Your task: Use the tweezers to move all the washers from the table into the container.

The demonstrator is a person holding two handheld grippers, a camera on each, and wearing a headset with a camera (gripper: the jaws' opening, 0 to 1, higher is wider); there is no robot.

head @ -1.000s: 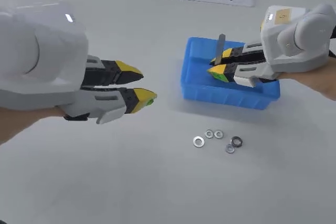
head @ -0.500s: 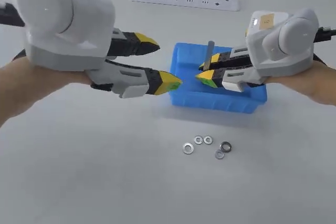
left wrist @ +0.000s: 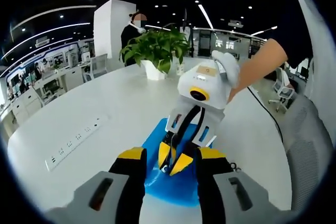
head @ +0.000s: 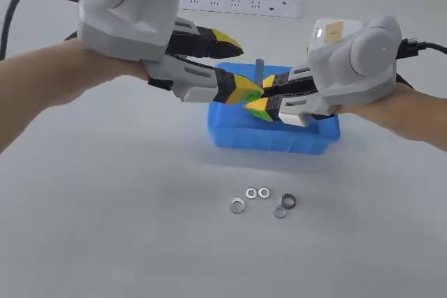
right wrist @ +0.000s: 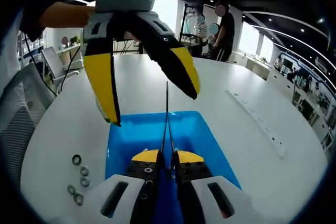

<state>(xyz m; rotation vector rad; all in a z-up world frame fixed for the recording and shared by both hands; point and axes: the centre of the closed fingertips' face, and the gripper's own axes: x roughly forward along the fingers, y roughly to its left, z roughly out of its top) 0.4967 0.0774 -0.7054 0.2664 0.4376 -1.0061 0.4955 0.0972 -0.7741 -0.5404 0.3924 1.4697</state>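
The right gripper (head: 257, 105), centre frame, pinches the tweezers (right wrist: 167, 109) narrowly above the blue container (head: 272, 137); the left gripper (head: 246, 71) gapes wide just beside them. 5 washers (head: 251, 192) lie on the table (head: 105, 228), lower centre.

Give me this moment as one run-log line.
left gripper open, facing right gripper | right gripper shut on tweezers over blue container | five washers on table
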